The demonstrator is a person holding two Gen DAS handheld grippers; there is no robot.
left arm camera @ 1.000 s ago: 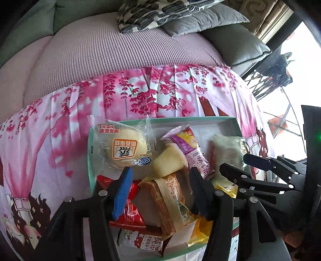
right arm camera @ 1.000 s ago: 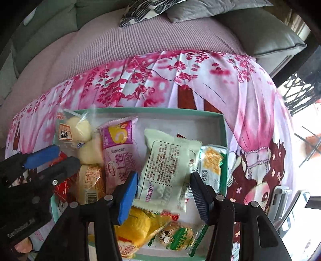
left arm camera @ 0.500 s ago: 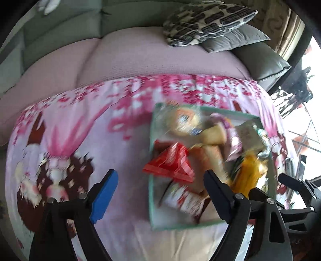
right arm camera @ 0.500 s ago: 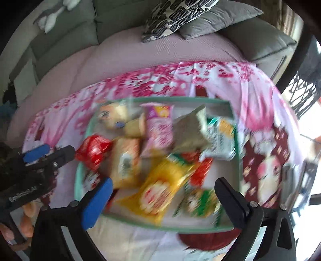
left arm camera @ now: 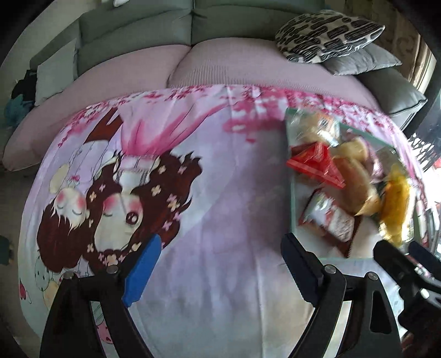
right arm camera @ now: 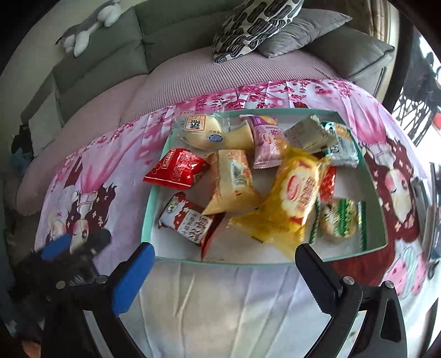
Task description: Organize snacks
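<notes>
A teal box (right arm camera: 146, 220) on the cartoon-print cloth holds several snack packets: a red one (right arm camera: 176, 172), a yellow one (right arm camera: 295, 198), a bun (right arm camera: 202, 129), a beige one (right arm camera: 231, 179) and a red-white one (right arm camera: 190, 220). My right gripper (right arm camera: 224, 253) stands wide open just before the box's near wall, with nothing between its fingers. My left gripper (left arm camera: 220, 242) is open too, over bare cloth left of the box (left arm camera: 292, 198), whose packets look blurred. In the right wrist view the left gripper (right arm camera: 78, 243) shows at the lower left. The right gripper (left arm camera: 399, 249) shows at the lower right of the left wrist view.
The printed cloth (left arm camera: 220, 192) covers a low surface in front of a sofa with a pinkish cover (right arm camera: 179, 74). A patterned cushion (right arm camera: 253, 24) and a grey cushion (right arm camera: 303, 33) lie at the back right. A plush toy (right arm camera: 88, 30) rests on the sofa back.
Both grippers opened and drew back from the box. The left let go of the beige packet and swung left over bare cloth. The right let go of the pale green packet.
</notes>
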